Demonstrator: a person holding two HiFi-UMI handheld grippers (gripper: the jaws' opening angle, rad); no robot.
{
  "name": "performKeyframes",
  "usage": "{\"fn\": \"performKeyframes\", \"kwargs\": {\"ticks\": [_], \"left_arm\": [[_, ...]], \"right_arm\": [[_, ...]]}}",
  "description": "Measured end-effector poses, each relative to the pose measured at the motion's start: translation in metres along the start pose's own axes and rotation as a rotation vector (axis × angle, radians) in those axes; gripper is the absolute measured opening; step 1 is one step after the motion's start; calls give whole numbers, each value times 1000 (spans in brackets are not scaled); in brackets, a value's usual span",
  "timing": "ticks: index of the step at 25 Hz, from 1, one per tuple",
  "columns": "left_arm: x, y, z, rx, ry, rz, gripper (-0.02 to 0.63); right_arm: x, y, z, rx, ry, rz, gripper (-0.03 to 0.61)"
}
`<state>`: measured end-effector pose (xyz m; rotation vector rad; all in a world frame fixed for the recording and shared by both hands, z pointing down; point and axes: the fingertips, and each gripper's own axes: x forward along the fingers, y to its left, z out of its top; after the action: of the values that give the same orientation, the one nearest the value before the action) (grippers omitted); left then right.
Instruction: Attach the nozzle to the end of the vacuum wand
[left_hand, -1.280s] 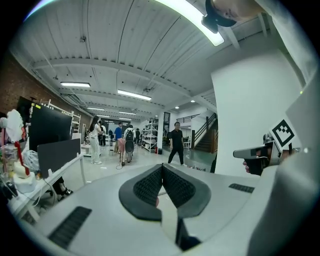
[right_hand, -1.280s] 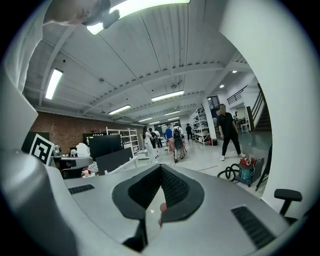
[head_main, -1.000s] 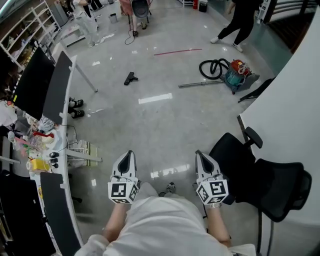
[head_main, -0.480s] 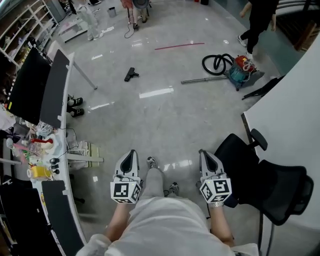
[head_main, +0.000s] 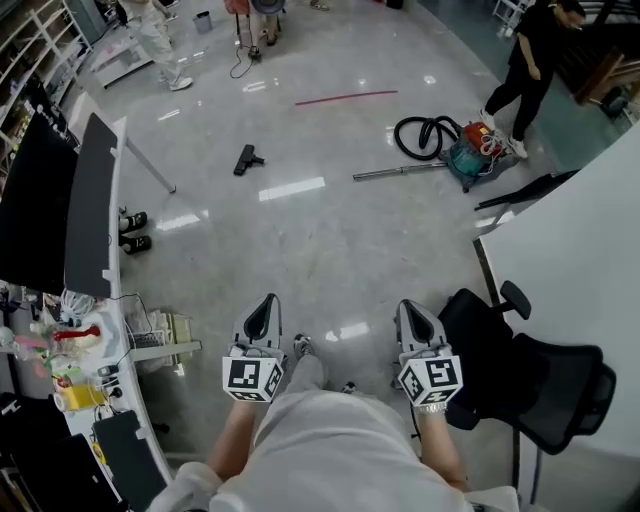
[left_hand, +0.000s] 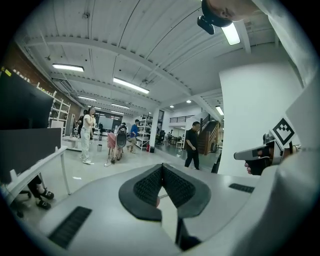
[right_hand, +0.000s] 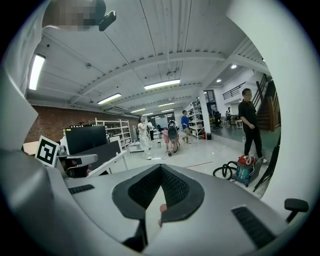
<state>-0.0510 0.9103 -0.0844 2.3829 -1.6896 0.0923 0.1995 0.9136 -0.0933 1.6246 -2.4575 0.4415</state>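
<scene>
In the head view a black floor nozzle (head_main: 245, 158) lies on the grey floor far ahead, to the left. The metal vacuum wand (head_main: 400, 171) lies flat far ahead to the right, running to a teal and red vacuum cleaner (head_main: 470, 152) with a coiled black hose (head_main: 420, 135). Nozzle and wand lie well apart. My left gripper (head_main: 267, 303) and right gripper (head_main: 407, 308) are held side by side at waist height, both shut and empty, far short of either part. The vacuum cleaner (right_hand: 245, 170) shows small in the right gripper view.
A long desk (head_main: 110, 260) with dark monitors and clutter runs down the left. A black office chair (head_main: 520, 370) and a white partition (head_main: 570, 260) stand at the right. A person (head_main: 530, 60) in black walks beside the vacuum; others stand at the far end.
Both grippers, still shut, have travelled forward over the floor with the person's steps. The person in black has moved rightwards past the vacuum. Nozzle and wand lie as before.
</scene>
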Motion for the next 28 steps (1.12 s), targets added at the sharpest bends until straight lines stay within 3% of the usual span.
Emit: {"fn": "performKeyframes", "kwargs": {"ticks": [10,20,28], "left_arm": [[63,91,28,7,-11,-35,11],[118,119,16,-30,38,-11,11],[212,145,43,9,45,35,11]], "right_arm": [[89,23,26,12,-14,-45,5],[160,1,27,19,34,-22,5],[272,-46,58,34,35,55,5]]}}
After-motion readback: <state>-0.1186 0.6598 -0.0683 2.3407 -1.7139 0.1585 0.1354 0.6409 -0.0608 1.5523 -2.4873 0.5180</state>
